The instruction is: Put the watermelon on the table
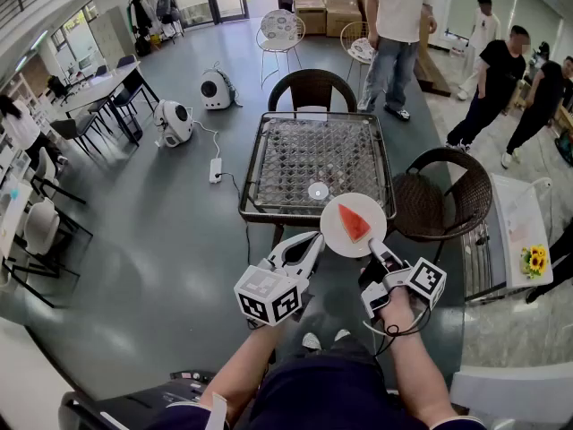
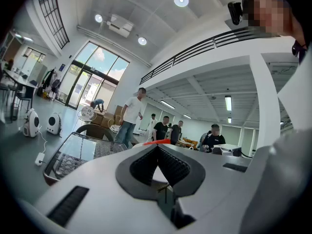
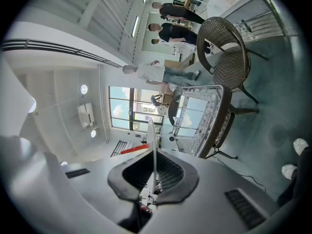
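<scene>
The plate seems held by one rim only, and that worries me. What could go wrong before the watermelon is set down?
1. The right gripper pinches only the rim of the plate; the left gripper, jaws together, grips nothing. The plate may tilt and the watermelon slide off.
2. The plate hangs over the near edge of the table; released there, it might tip to the floor.

1. Table (image 1: 253,176) top mostly bare; far corners and middle open.
2. Small white round thing (image 1: 318,190) by near edge, just beside held plate (image 1: 333,238).
3. Wicker chair (image 1: 311,86) blocks far edge; second wicker chair (image 1: 448,195) blocks right edge.
4. Left edge faces open floor (image 1: 179,231).
</scene>
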`<state>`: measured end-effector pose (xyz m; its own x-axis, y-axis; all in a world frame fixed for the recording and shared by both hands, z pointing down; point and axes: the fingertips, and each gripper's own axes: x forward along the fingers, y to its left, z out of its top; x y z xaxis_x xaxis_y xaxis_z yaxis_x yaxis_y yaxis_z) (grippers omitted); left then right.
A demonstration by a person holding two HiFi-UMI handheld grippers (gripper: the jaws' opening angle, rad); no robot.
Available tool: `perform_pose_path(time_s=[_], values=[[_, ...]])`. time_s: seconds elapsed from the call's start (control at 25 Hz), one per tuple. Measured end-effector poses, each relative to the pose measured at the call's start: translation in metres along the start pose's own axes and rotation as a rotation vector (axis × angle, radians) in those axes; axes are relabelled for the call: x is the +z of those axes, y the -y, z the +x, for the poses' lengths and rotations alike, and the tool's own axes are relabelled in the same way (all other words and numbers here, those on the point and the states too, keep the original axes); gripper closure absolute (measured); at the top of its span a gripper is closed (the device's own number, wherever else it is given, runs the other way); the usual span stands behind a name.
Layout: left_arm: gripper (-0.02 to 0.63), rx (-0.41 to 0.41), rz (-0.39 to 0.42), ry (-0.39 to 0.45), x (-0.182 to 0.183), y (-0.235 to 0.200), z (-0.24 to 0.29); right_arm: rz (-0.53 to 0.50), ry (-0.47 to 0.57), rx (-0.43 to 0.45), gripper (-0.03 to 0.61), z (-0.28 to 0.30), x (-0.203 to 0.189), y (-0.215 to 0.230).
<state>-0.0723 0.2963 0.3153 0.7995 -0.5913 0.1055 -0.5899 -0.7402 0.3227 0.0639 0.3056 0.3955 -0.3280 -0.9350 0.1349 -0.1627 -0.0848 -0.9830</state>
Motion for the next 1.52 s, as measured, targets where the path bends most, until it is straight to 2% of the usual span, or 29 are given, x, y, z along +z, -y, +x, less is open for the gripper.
perform_pose_path(time_s=[0.48,0.84,1.24,1.52], values=[[0.609,-0.003,-0.009,-0.007,-0.002,-0.002,0.002,0.027,-0.001,0.014,0.566,0.003,0.0,0.002],[0.609,-0.003,-0.015,-0.004,-0.003,-0.022,0.0,0.024,-0.006,0.009,0.568,0.023,-0.009,0.004],[0.609,-0.009,-0.012,-0.003,0.0,-0.029,0.006,0.022,0.002,0.002,0.568,0.032,-0.004,0.002],[0.609,-0.005,0.0,-0.033,-0.004,-0.041,0.019,0.02,-0.008,-0.014,0.568,0.046,0.004,0.006]])
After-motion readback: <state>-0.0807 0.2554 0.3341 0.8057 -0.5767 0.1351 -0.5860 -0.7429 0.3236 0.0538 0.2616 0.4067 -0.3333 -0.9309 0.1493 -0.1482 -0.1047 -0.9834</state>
